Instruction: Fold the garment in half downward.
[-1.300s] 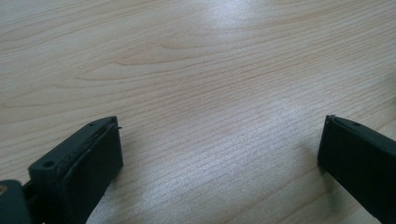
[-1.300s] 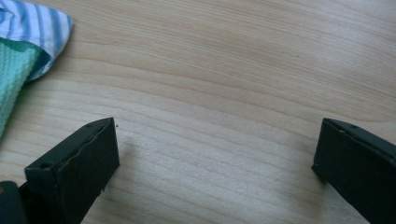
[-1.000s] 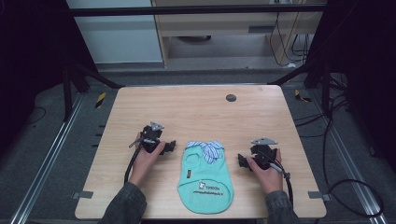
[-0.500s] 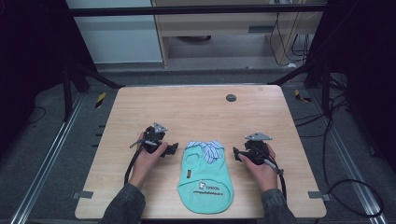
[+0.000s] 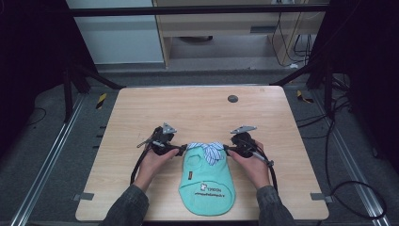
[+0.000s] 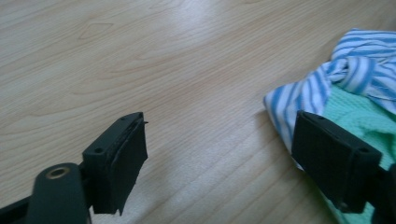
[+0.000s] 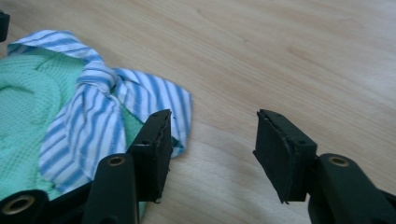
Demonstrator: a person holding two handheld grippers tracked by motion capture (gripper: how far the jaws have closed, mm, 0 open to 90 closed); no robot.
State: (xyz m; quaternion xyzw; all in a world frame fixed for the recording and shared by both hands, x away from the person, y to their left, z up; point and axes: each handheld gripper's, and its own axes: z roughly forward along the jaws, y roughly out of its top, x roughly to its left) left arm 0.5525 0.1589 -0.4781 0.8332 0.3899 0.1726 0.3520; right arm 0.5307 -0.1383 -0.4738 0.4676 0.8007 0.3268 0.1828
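On the near half of a pale wooden table [image 5: 141, 117], a small mint-green garment [image 5: 207, 186] with a blue-and-white striped collar [image 5: 209, 149] lies flat, its collar end pointing away from the person. Since a second ago both hands have drawn inward toward it: the left tool [image 5: 180, 149], which stood well clear of the cloth, now has its tips just beside the collar's left corner, and the right tool [image 5: 227, 149] has come in likewise to the collar's right corner. The garment itself has not shifted. The jaws of both tools have just been closing, yet both stand spread. In the left gripper view, the left tool [image 6: 219, 158] has bare wood between its pads, with one jaw over the cloth's striped edge; in the right gripper view, the right tool [image 7: 212, 154] also brackets bare wood, one jaw resting against the collar's corner. Neither pinches anything. A small dark round disc [image 5: 232, 98] sits near the table's far edge, where it was before. Beyond the table lie grey floor mats, black frame struts, trailing cables [image 5: 348, 197] at right and a light cabinet [image 5: 122, 33] against the back wall.
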